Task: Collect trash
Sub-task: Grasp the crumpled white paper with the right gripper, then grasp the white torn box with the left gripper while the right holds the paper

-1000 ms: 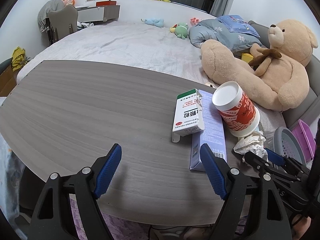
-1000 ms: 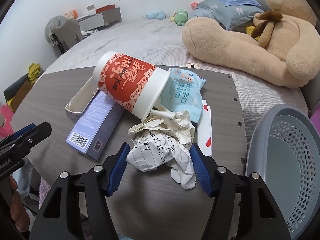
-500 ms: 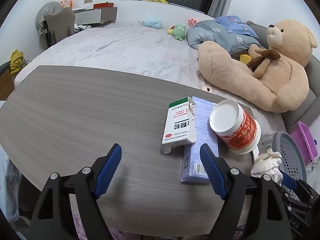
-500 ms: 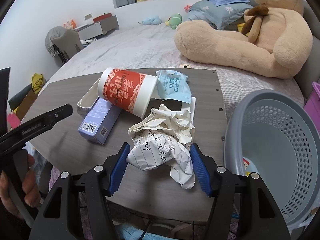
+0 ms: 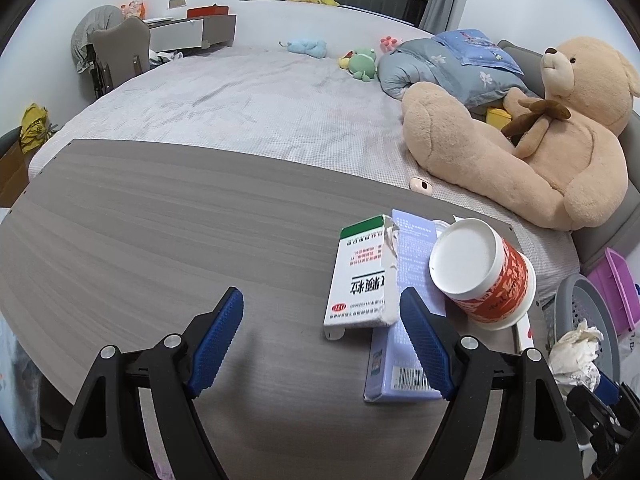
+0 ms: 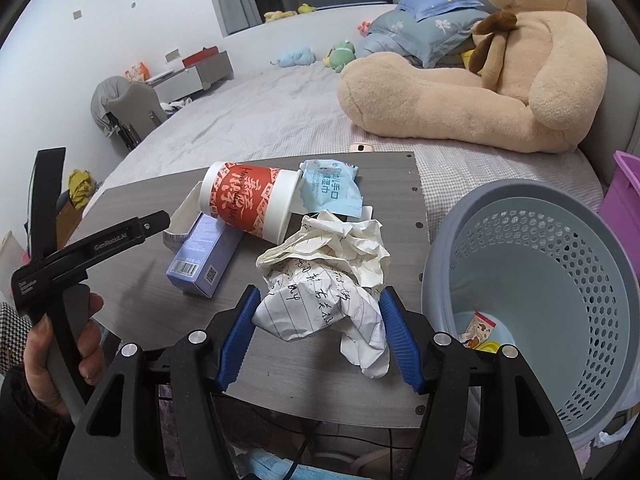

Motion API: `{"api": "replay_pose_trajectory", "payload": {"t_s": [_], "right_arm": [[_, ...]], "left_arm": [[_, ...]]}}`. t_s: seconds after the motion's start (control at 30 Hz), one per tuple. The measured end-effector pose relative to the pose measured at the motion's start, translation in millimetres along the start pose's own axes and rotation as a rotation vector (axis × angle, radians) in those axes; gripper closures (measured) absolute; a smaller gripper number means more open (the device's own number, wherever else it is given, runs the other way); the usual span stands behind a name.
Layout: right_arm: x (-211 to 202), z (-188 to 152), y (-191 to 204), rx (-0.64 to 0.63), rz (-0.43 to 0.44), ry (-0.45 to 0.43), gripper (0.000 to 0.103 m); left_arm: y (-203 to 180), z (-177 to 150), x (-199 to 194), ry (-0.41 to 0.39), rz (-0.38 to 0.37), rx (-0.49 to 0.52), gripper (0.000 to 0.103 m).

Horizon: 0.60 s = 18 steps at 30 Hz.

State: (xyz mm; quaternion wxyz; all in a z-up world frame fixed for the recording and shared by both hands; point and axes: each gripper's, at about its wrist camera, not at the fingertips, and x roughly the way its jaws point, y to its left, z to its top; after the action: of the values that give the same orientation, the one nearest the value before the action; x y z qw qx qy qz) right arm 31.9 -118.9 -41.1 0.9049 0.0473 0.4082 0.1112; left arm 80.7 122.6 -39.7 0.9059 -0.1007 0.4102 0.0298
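My right gripper is shut on a crumpled wad of written paper, lifted above the table's right end. Just to its right stands the grey-blue perforated bin with a few wrappers at its bottom. On the table lie a red and white paper cup on its side, a lilac box, a blue wet-wipe packet and a white and green medicine box. My left gripper hangs open over the table's front, nothing between its fingers. The paper wad shows at the left wrist view's right edge.
The grey wooden table stands against a bed with a big teddy bear, pillows and small plush toys. A purple box sits behind the bin. A person's hand holds the left gripper's handle.
My right gripper has lifted the paper wad off the table and carried it right, toward the bin. My left gripper has drifted left, so the boxes and cup sit further right in its view.
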Motion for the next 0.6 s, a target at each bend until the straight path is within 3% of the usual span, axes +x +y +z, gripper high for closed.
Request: {"api": "replay_pose_trajectory", "payload": {"t_s": [0.27,0.6], "right_arm": [[0.1,1.1,-4.1,0.014,0.002,0.005,0.043],[7.5,3.9,-5.2,0.019,0.014,0.019,0.043]], "left_arm": [[-2.8,10.7,25.3,0.04,0.034,0.017,0.026],[26.7,15.5,29.5,0.036,0.082,-0.035,0.026]]}}
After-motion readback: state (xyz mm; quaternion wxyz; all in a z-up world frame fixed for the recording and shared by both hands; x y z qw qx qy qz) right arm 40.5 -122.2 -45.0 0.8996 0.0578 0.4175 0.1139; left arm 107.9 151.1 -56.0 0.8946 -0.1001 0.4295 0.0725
